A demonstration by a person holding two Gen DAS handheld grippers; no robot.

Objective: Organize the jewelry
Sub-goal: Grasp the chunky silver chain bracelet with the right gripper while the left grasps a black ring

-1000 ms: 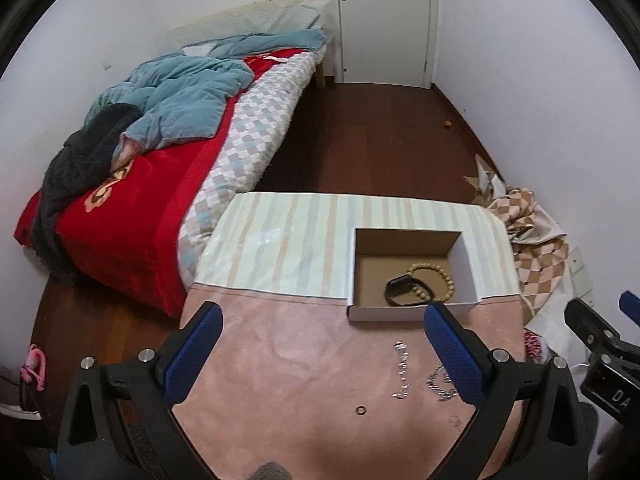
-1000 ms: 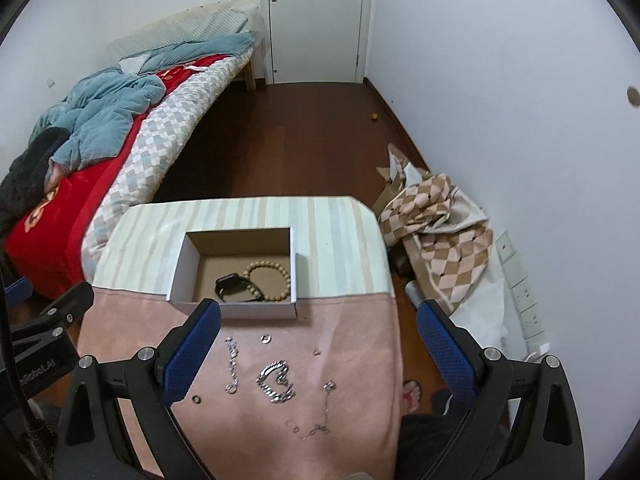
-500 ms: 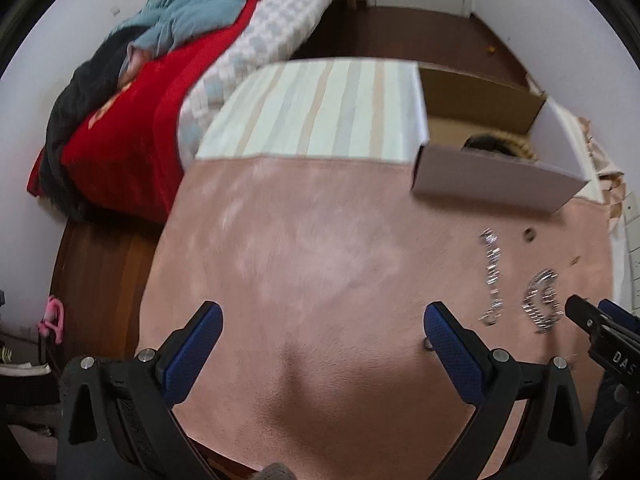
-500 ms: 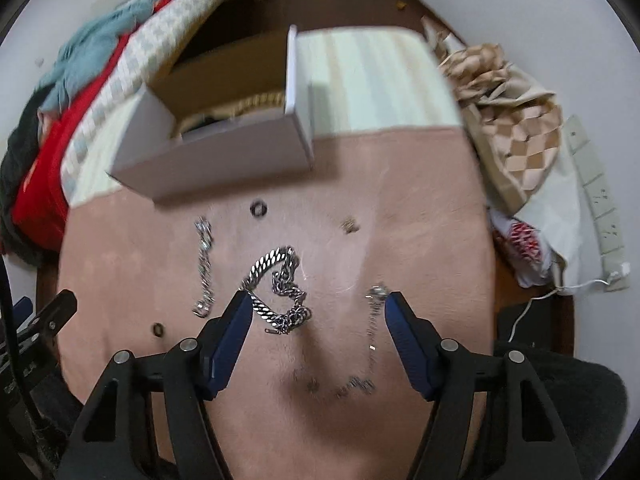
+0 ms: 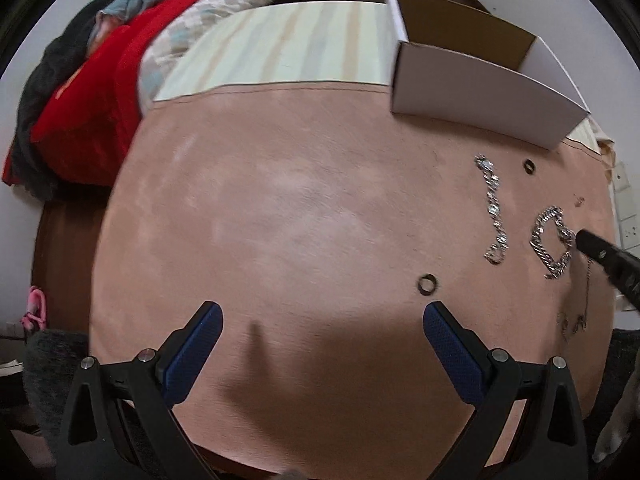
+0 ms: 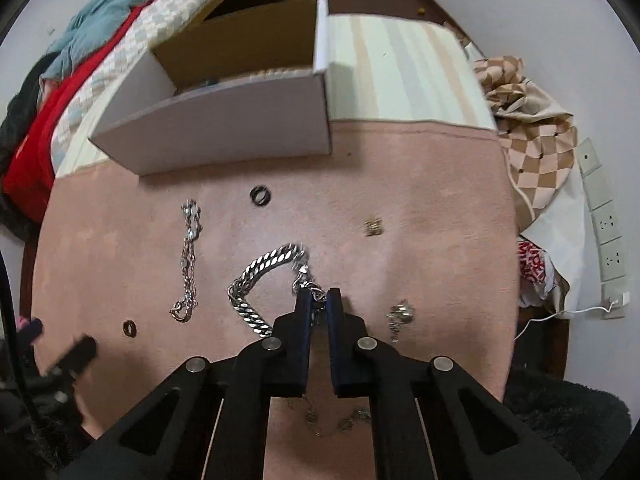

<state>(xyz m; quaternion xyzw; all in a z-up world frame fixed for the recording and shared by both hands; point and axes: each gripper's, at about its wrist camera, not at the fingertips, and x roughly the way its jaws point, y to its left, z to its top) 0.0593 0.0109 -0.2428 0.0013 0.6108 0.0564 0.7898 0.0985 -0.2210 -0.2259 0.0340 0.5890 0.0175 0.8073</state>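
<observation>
A thick silver curb chain (image 6: 262, 276) lies on the pink table cover; it also shows in the left wrist view (image 5: 550, 240). My right gripper (image 6: 319, 296) is shut on the chain's right end, down at the cloth. A thin silver bracelet (image 6: 189, 256) lies left of it, with two dark rings (image 6: 260, 196) (image 6: 129, 328), a small clasp piece (image 6: 374, 227) and a fine chain (image 6: 400, 316) around. The white cardboard box (image 6: 224, 132) stands behind. My left gripper (image 5: 322, 344) is open and empty above the cover, left of a dark ring (image 5: 427, 283).
A bed with red and blue bedding (image 5: 100, 52) lies at the left. A checked cloth (image 6: 536, 132) and a power strip (image 6: 604, 220) lie on the floor to the right. The far half of the table has a striped cover (image 5: 288, 40).
Both grippers dropped toward the table. My right gripper closed from wide open onto the thick silver chain. My left gripper stayed open.
</observation>
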